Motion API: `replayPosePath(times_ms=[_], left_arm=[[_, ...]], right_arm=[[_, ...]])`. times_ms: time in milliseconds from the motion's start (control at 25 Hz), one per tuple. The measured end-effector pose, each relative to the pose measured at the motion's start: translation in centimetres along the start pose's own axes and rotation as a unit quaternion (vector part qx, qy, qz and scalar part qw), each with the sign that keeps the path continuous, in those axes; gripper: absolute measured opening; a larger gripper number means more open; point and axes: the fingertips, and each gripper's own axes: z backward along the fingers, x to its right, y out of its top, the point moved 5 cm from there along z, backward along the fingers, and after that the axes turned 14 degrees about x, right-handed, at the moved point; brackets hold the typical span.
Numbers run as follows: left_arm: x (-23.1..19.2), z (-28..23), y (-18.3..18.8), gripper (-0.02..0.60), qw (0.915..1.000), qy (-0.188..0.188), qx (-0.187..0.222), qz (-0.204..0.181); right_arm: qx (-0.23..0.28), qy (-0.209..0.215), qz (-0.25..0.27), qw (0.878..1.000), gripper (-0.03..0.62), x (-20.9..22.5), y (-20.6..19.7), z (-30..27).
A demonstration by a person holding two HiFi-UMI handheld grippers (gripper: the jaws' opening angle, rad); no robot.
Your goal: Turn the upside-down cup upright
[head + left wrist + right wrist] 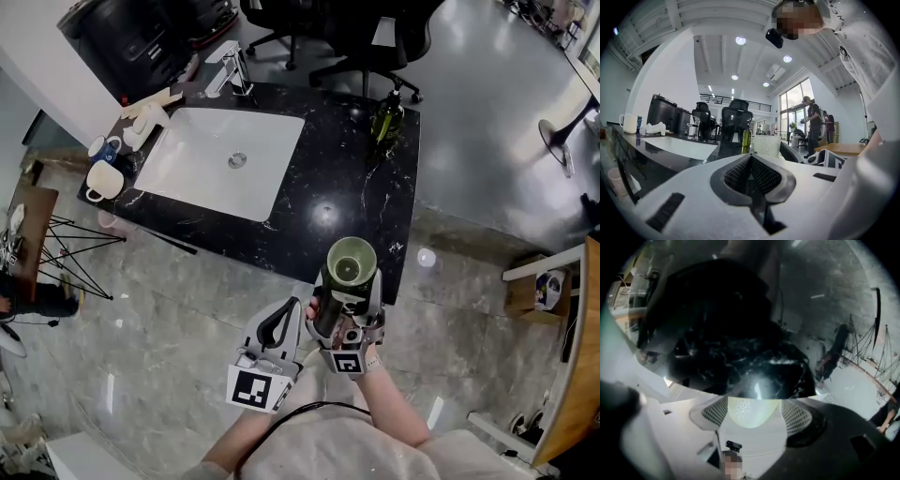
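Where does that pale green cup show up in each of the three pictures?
Head view: cup low centre, held in the right tool.
Left gripper view: centre, pale and dotted, beside the bottle.
Right gripper view: bottom centre, between the jaws.
Shared landmark: the black counter.

No legible text, no readable labels
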Motion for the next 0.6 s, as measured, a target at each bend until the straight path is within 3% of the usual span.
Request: replayPosePath(times_ms=[280, 440, 600], left_arm=[[-0.1, -0.2, 0.0, 0.008, 1.0000, 0.000, -0.001, 0.003], [-0.1, -0.3, -0.1, 0.007, 1.0000, -0.001, 0.000, 0.003], [-0.3, -0.2, -0.3, 0.008, 1.0000, 0.006, 0.000, 0.003]], right_arm=[[-0.015, -0.001, 0.014, 1.000, 0.340, -0.2, -0.3, 0.0], [-0.032, -0.001, 0.022, 0.999, 0.373, -0.4, -0.6, 0.0], [-0.102, -0.015, 0.081, 0.991, 0.373, -1.0, -2.2, 0.2]])
